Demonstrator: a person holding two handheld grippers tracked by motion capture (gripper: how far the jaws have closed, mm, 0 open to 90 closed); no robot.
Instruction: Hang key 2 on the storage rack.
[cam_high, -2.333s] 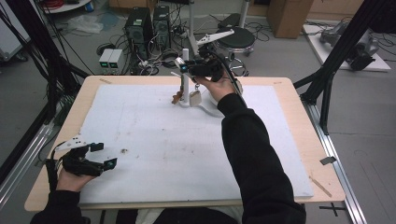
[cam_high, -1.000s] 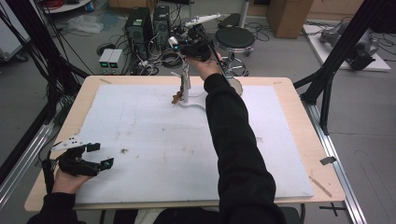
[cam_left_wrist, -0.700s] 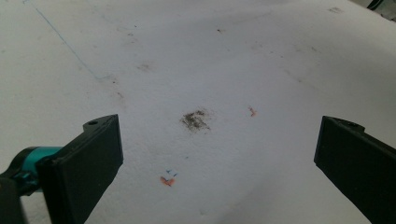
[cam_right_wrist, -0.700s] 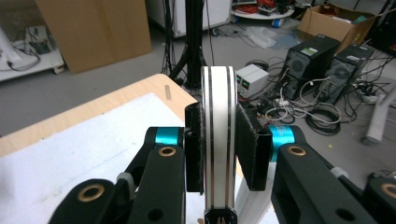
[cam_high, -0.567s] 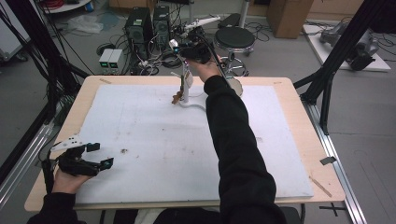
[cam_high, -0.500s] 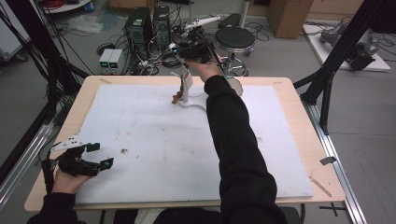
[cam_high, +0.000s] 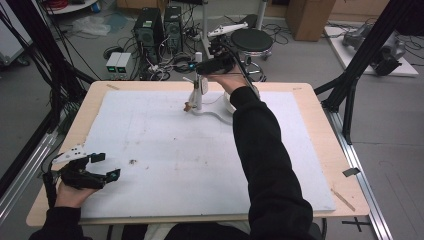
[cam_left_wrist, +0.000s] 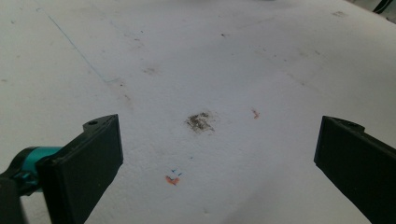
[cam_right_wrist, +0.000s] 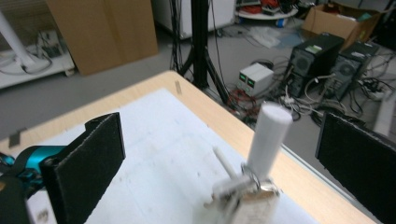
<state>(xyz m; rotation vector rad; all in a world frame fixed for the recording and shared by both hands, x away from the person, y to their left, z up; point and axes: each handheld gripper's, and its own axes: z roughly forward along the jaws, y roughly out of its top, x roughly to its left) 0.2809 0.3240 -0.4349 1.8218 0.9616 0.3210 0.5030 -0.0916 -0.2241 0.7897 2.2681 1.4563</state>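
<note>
Right gripper (cam_high: 200, 67) fingers just opened, clear of the white stand (cam_high: 198, 92).

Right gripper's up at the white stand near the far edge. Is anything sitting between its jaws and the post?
Nothing visible. The right gripper has just been opening; its jaws stand wide on either side of the white post, apart from it, with only open air between.
</note>
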